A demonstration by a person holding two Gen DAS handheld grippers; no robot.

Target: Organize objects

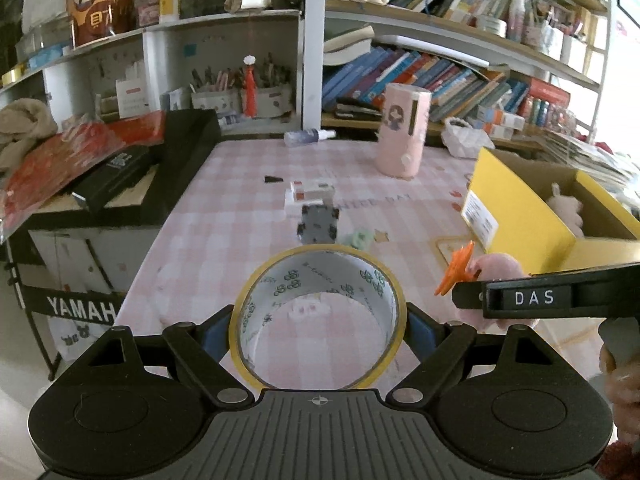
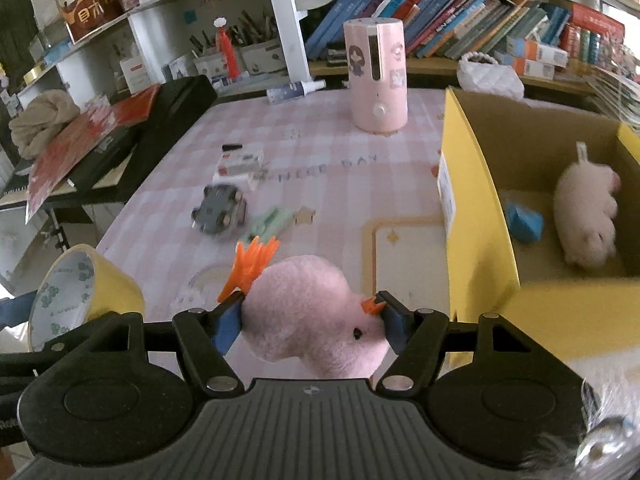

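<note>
So going left to right: the left tongs [image 1: 319, 326] are clenched on a roll of yellow tape [image 1: 318, 316], pads pressing its outer wall on both sides, carried above the near edge of the table [image 1: 224, 216]. Just to their right, the right tongs [image 2: 310, 322] are squeezing a pink plush bird [image 2: 308, 312] with orange feet, also up off the table near its front edge.

Progress-wise I'd say it's partly done. The yellow cardboard box [image 2: 472, 216] at the right edge of the table already has a fluffy pink plush pig [image 2: 586, 216] and a small blue thing [image 2: 524, 222] in it. Two more items are in hand, apparently headed that way. Left on the table around the middle: a grey toy car [image 2: 220, 212], a little green item [image 2: 272, 220] next to it, a couple of small white boxes [image 2: 240, 166] and a small black piece behind them. The pink cylinder appliance [image 2: 378, 76] and a spray bottle [image 2: 294, 90] sit along the far edge, maybe staying put.

Room to move looks fine: bare checkered cloth between the bird and the box, and the box is open on top with space left. The near box wall is the thing to clear.
</note>
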